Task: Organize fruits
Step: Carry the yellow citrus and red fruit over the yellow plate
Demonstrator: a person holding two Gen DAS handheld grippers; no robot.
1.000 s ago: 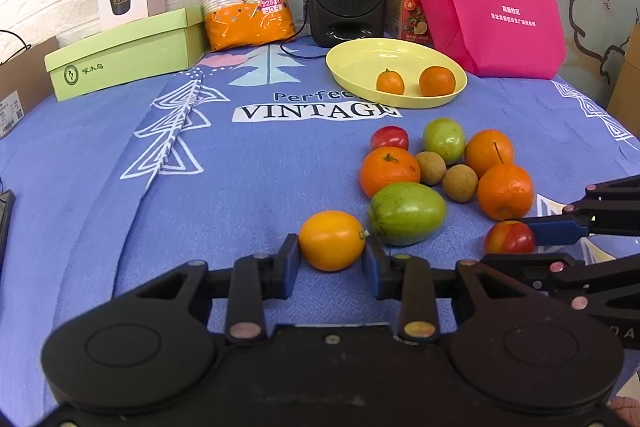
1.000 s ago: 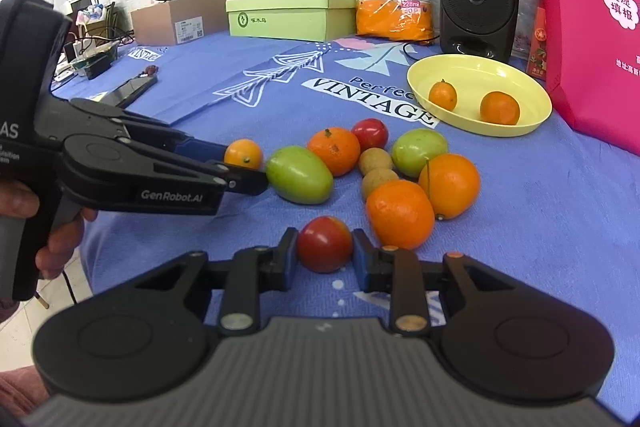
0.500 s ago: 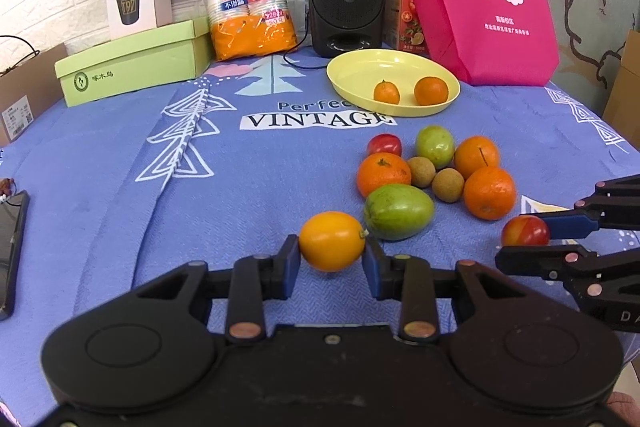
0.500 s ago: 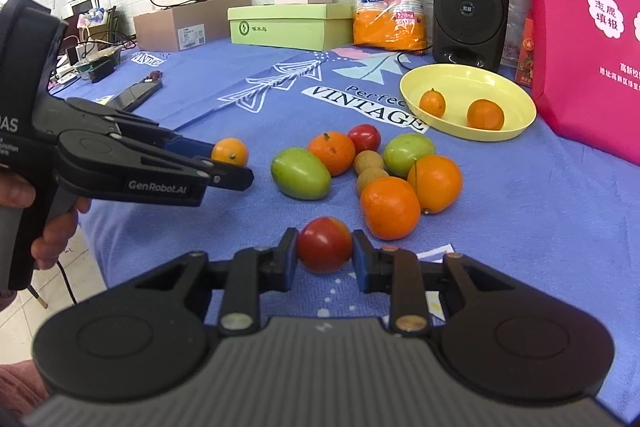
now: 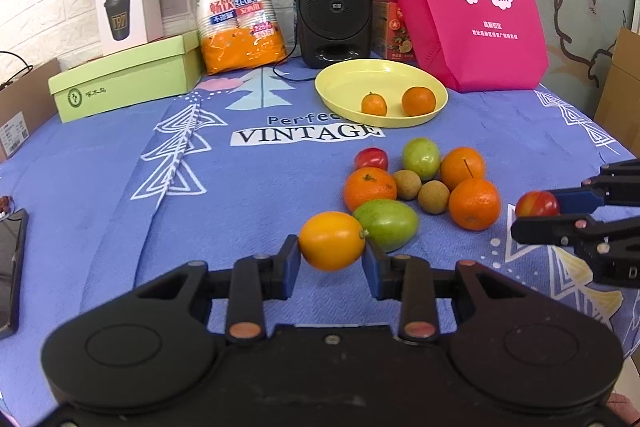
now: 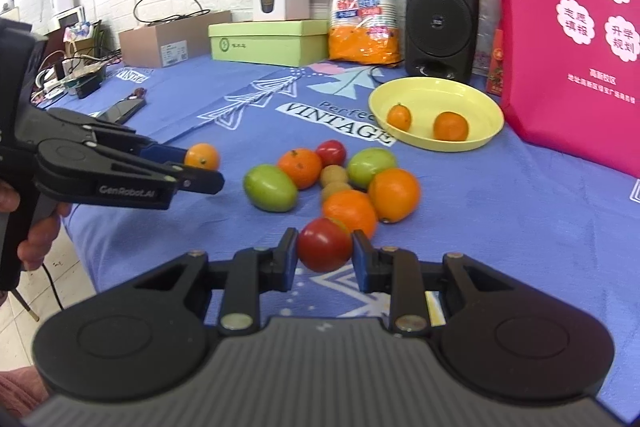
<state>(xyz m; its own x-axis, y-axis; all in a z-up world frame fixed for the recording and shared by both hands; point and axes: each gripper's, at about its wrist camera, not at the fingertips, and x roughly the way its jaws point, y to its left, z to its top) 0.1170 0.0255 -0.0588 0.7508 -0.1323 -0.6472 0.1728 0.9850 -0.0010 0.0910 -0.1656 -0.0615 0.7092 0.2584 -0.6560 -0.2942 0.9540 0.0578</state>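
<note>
Fruit pile (image 5: 416, 187): center cloth, plate (image 5: 344, 87) at 12
L tongs (image 5: 331, 261): clamped on yellow fruit (image 5: 331, 240)
R tongs (image 6: 325, 259): clamped on red fruit (image 6: 324, 244)

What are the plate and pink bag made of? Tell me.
Plate: likely plastic, smooth pale yellow with a soft sheen and a thin moulded rim. Pink bag: looks like non-woven fabric, matte, with a fine dimpled texture and soft creases.

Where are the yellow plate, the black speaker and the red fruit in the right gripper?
yellow plate (image 5: 352, 79): left wrist view, bare inner floor.
black speaker (image 6: 440, 23): right wrist view, front cone.
red fruit (image 6: 324, 245): right wrist view, front skin.
</note>
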